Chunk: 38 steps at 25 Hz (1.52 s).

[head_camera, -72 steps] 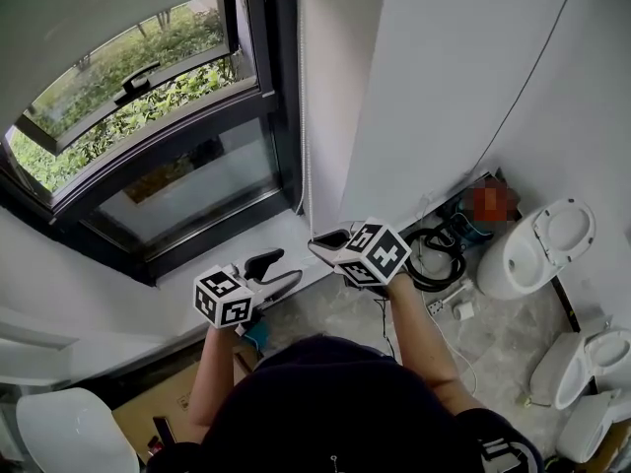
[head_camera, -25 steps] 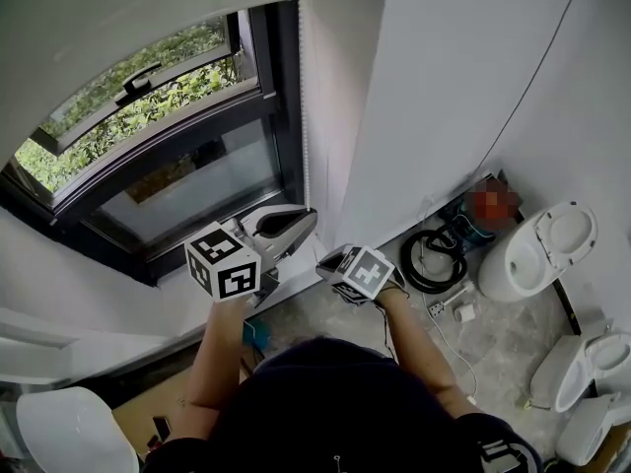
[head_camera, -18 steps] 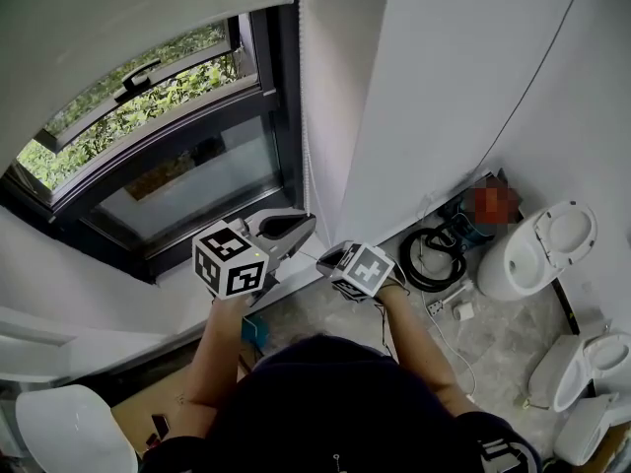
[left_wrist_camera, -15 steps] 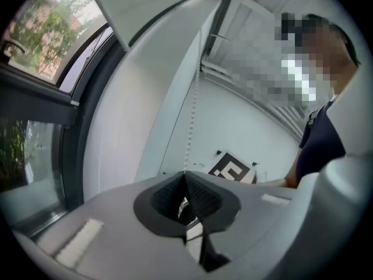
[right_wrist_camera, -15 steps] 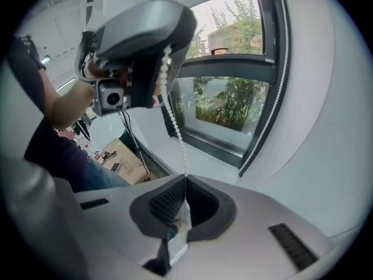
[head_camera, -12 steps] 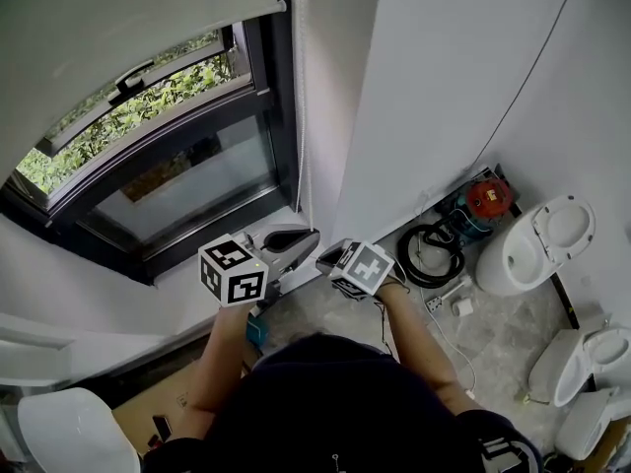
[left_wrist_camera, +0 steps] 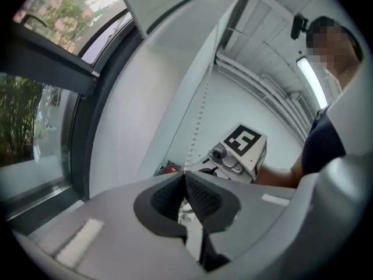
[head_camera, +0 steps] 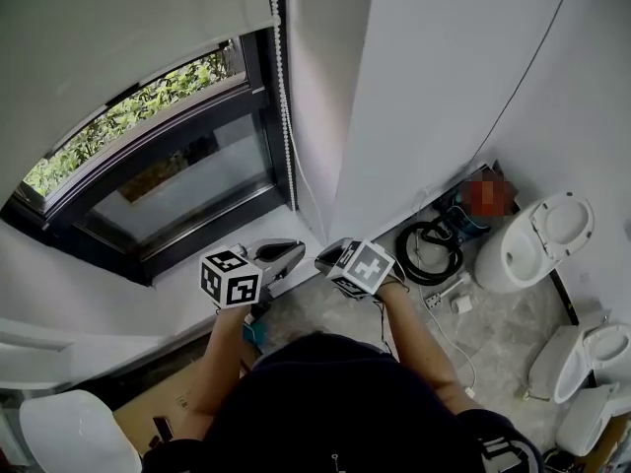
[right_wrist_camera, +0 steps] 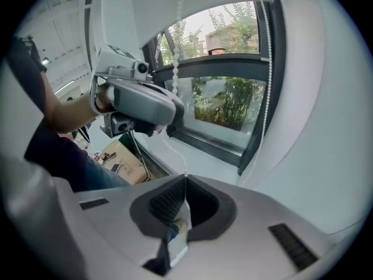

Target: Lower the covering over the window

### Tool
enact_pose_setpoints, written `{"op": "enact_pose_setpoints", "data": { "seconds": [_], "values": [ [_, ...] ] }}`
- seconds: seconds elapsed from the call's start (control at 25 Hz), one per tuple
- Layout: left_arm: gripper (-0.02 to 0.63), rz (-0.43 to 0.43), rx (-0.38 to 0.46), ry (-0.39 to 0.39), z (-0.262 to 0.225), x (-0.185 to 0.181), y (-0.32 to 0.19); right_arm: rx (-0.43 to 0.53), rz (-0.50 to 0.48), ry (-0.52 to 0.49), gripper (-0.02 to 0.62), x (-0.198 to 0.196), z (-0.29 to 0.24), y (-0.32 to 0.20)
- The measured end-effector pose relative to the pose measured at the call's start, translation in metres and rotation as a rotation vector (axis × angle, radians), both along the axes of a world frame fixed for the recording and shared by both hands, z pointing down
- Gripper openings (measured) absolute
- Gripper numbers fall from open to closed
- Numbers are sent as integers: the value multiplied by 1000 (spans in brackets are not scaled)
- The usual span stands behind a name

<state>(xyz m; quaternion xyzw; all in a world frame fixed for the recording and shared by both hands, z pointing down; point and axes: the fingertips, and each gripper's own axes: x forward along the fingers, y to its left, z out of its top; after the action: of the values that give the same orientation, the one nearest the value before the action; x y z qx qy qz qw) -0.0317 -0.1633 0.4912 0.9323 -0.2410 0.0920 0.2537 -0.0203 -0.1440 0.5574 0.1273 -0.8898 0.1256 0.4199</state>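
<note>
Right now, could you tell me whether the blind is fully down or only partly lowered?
Partly lowered: the blind covers only the top of the window; glass and greenery show below its edge.

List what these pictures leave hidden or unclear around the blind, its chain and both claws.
- Top of the roller blind: cut off by the head view's upper edge.
- The bead chain between the left claw and the right claw: too thin to trace in the head view.
- Beads gripped inside each shut claw: mostly covered by the pads, both gripper views.
</note>
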Motion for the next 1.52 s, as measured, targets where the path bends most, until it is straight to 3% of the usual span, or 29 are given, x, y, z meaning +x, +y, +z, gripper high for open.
{"op": "enact_pose_setpoints", "data": {
  "seconds": [0.2, 0.24, 0.28, 0.32, 0.56, 0.72, 0.84, 1.04, 1.2, 1.32, 1.4, 1.52],
  "values": [
    [12, -10, 8, -1, -1, -1, -7, -26, -64, 18, 27, 3, 9, 9],
    [12, -18, 5, 2, -1, -3, -8, -36, -69, 9, 136, 3, 8, 10],
    [12, -28, 3, 8, -1, -5, -9, -39, -65, -10, 195, 3, 4, 10],
    [12, -37, 1, 16, -1, -7, -10, -31, -55, -40, 196, 2, -3, 7],
    [12, -55, 0, 38, 1, -11, -12, 155, 45, -360, 196, -1, -101, -26],
    [12, -41, 3, 50, 0, -3, -7, 275, 51, -611, 195, -12, -178, -28],
    [12, -36, 3, 59, -1, 1, -4, 329, 63, -708, 195, -18, -212, -28],
    [12, -40, 4, 59, 0, -1, -5, 333, 124, -794, 168, -24, -231, -42],
    [12, -37, 6, 72, -2, 3, -2, 339, 133, -824, 114, -28, -240, -44],
    [12, -27, 10, 80, -3, 9, 1, 322, 172, -828, 23, -27, -240, -46],
    [12, -22, 8, 77, -3, 9, 2, 286, 188, -841, 20, -26, -239, -45],
    [12, 1, -14, 2, 14, 7, 6, 310, 178, -719, 18, -30, -222, -47]
  ]
}}
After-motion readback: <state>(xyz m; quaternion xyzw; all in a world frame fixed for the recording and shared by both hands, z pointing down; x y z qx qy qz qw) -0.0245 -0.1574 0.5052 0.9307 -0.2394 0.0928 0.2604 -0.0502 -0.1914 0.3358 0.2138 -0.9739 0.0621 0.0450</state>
